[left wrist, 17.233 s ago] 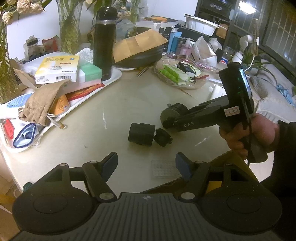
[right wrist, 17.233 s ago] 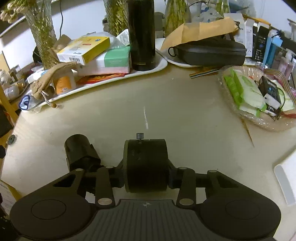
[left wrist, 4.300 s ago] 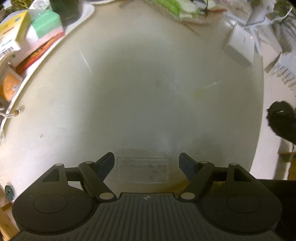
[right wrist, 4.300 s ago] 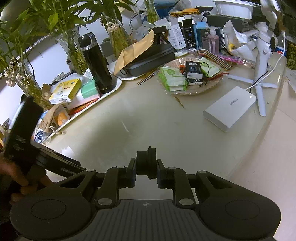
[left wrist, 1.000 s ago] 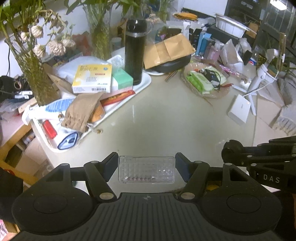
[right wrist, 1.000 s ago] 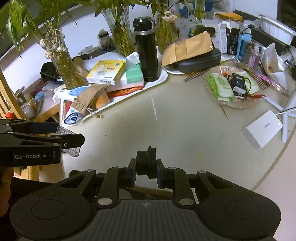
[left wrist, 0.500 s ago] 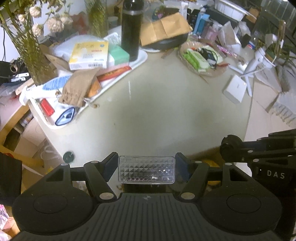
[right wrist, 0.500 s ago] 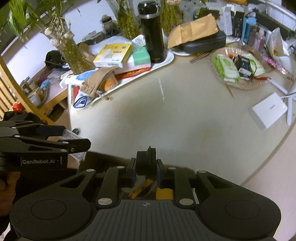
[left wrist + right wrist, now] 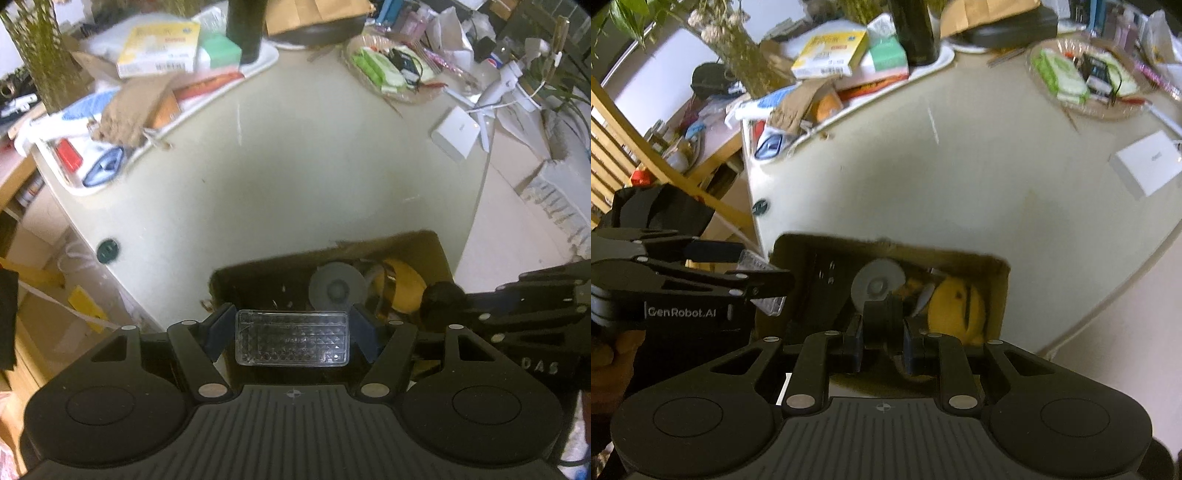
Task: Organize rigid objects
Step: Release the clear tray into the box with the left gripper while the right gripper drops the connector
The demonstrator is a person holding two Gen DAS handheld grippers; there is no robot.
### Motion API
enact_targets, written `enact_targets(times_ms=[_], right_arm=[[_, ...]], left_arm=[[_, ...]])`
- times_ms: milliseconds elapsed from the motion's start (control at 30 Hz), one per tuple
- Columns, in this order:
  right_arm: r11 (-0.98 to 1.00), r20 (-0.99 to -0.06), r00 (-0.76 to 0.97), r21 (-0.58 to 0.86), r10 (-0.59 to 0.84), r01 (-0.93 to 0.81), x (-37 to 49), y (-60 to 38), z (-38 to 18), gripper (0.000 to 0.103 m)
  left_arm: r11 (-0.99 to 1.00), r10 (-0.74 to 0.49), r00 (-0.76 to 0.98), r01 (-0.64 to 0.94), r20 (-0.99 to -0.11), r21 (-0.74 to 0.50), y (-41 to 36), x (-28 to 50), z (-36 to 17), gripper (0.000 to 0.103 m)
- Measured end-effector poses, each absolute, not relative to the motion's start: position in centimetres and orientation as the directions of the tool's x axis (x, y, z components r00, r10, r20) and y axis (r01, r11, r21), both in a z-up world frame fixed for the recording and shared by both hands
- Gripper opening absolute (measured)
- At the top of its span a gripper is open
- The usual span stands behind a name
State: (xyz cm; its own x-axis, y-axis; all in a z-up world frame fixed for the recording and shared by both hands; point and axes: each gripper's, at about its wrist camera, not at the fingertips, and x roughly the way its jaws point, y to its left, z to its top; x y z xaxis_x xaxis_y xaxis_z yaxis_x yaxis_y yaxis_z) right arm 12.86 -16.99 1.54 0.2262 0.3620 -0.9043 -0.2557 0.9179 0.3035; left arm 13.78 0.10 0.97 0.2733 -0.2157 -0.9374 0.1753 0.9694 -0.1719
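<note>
The left gripper (image 9: 291, 341) is clamped on a clear studded plastic case (image 9: 291, 343), and the right gripper (image 9: 882, 341) pinches a small black round part (image 9: 882, 319). Both hang over an open cardboard box (image 9: 999, 291) beside the table edge; inside it lie a grey disc (image 9: 336, 288) and a yellow object (image 9: 955, 308). Beyond is the pale round table (image 9: 295, 166), bearing a white tray (image 9: 258, 70) of boxes, a dish (image 9: 391, 70) of packets and a white box (image 9: 456, 134). The box's left half is too dark to read, and motion blur smears the far clutter.
</note>
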Motion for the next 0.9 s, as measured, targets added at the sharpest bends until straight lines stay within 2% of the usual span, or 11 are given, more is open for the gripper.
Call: enact_targets(times_ms=[267,833,900], right_arm=[[0.92,-0.925,0.16,0.297,0.343,-0.256,12.3,-16.5,-0.7,0.024],[0.926,-0.94,0.122,0.282,0.319,-0.249,12.3,-16.5,-2.1,0.024],[0.926,-0.94,0.124,0.279,0.317,-0.253,12.3,-16.5,-2.0,0.028]], left_arm=[[0.962,-0.253,0.176,0.148,-0.951,-0.228,-0.1,14.8,-1.0,0.067],[0.967,-0.23,0.144,0.146,-0.962,-0.21,-0.3,15.5,-1.8,0.067],[0.968,-0.227,0.143,0.145,-0.963,-0.207,-0.1,15.6,-1.8,0.067]])
